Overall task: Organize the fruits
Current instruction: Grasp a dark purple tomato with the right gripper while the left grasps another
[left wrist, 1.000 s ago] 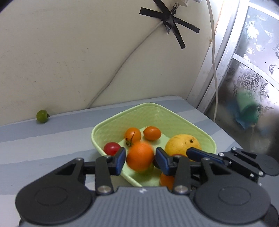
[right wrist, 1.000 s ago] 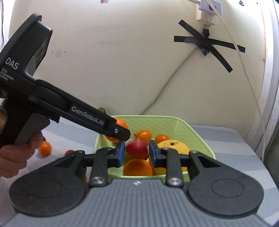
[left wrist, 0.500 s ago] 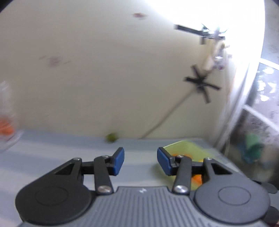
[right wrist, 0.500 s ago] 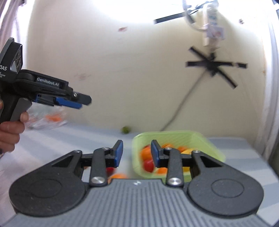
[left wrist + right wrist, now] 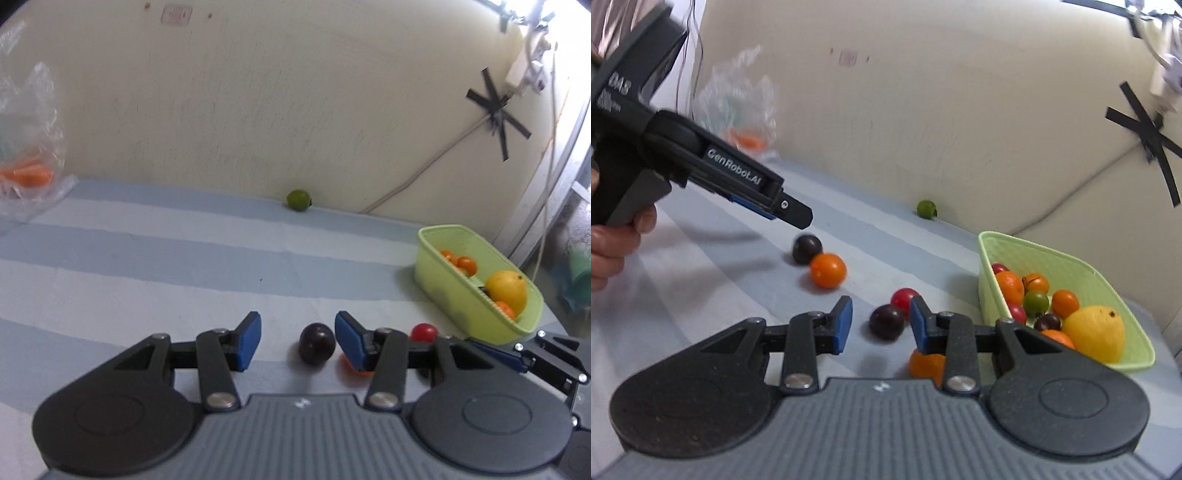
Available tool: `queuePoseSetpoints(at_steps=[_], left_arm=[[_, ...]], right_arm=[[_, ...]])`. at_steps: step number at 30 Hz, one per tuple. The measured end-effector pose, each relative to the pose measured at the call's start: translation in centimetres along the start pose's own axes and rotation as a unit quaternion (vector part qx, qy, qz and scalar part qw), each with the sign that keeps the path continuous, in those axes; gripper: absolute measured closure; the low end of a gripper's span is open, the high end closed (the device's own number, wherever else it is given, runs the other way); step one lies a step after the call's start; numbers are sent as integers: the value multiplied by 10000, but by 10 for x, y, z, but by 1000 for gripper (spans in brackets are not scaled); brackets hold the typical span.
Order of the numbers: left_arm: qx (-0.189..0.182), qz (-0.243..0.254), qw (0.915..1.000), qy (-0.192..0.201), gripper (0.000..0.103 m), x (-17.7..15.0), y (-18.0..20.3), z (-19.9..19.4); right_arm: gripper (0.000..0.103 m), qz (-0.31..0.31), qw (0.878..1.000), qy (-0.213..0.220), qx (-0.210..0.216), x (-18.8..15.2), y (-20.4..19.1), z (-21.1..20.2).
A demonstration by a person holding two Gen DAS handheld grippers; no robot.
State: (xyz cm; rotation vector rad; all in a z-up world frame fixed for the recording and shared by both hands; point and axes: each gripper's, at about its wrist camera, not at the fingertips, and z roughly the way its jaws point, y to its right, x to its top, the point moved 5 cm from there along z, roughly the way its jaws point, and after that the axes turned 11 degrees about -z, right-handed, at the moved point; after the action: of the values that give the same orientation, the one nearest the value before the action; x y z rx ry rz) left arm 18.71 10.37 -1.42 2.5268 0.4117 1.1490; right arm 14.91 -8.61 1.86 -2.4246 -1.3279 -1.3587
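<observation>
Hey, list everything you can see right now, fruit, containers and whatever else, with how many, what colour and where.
basket: one, light green, right side of the table
large citrus: one, yellow, near end of the basket
small fruits: about eight, orange, red, green and dark, in the basket
dark plums: two, deep purple, loose, one ahead of each tool
loose oranges: two, orange, one beside the far plum, one partly hidden by the right tool
tomato: one, red, beside the near plum
lime: one, green, by the wall
plastic bag: one, clear, far left
tablecloth: one, blue-white stripes
tape cross: one, black, wall
hand: one, holding the left tool
left tool: black, blue pads, open
right tool: same, open
</observation>
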Motion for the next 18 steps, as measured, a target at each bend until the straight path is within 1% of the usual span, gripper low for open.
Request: queuePoseSetpoints(at_steps=[2,5,7,9,10,12,13,16,17,18], left_arm=[[54,-37,10000,-14,56,-1,-4,5],[-33,-160,9999,-17,56,1,-5,10],[-23,-138,9999,11,56,1,-4,11],[-46,-162,9998,44,59,1,-4,11],[-70,-202,9998,51,61,1,-5,11],[-128,-308,9994,82,65,-1,-6,9],[-149,-342,9993,85,65,-2,-7,8],[-160,-284,9994,101,64,-8,-4,4],[-113,-215,9996,120,61,-10,-3,3],[-67,-140,9998,141,61,-11,-1,2]], right_arm=[[67,-95,9999,-130,-22,-2,1,8],[67,-344,9989,-281,-144,-4,-4,17],[68,-568,9975,-357,-238,-5,-8,22],[70,-744,9962,-349,-289,-4,-12,23],[76,-830,9955,-361,-288,-4,-14,24],[77,-941,9944,-372,-305,-3,-17,22],[77,-999,9937,-364,-342,-3,-18,21],[77,-879,9951,-287,-357,-4,-18,15],[77,-772,9962,-196,-345,-4,-17,9],[77,-707,9969,-101,-332,-4,-17,5]])
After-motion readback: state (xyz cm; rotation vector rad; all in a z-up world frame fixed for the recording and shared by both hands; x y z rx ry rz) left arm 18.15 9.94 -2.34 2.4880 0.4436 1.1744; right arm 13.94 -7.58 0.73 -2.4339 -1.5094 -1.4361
